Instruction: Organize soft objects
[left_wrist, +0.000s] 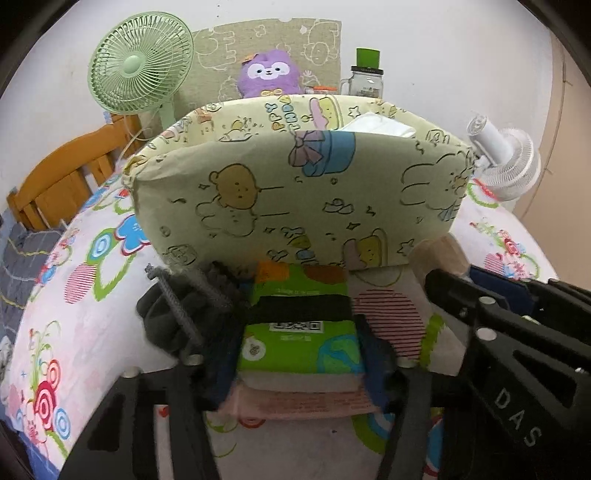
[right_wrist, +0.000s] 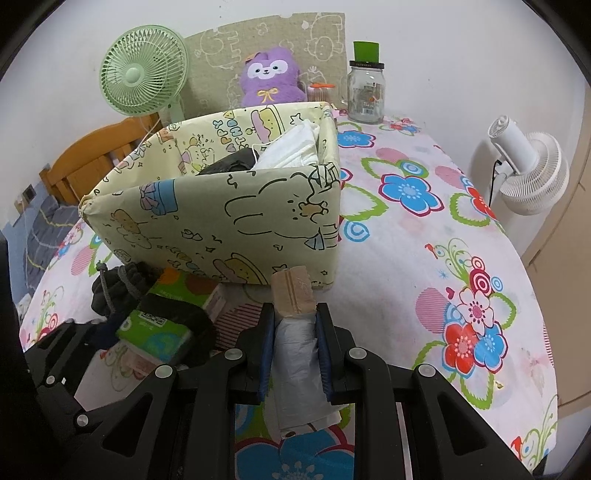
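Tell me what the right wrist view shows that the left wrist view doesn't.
Only the right wrist view shows the right tool clamped on a grey plastic bag roll, and a dark item inside the box.

Only the left wrist view shows the left tool gripping the green tissue pack head-on, atop a pink pack.

Both show the patterned box, white cloth inside it, purple plush, green fan and glass jar.

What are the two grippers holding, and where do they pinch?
Left gripper: green tissue pack, by its sides. Right gripper: roll of plastic bags, around its middle.
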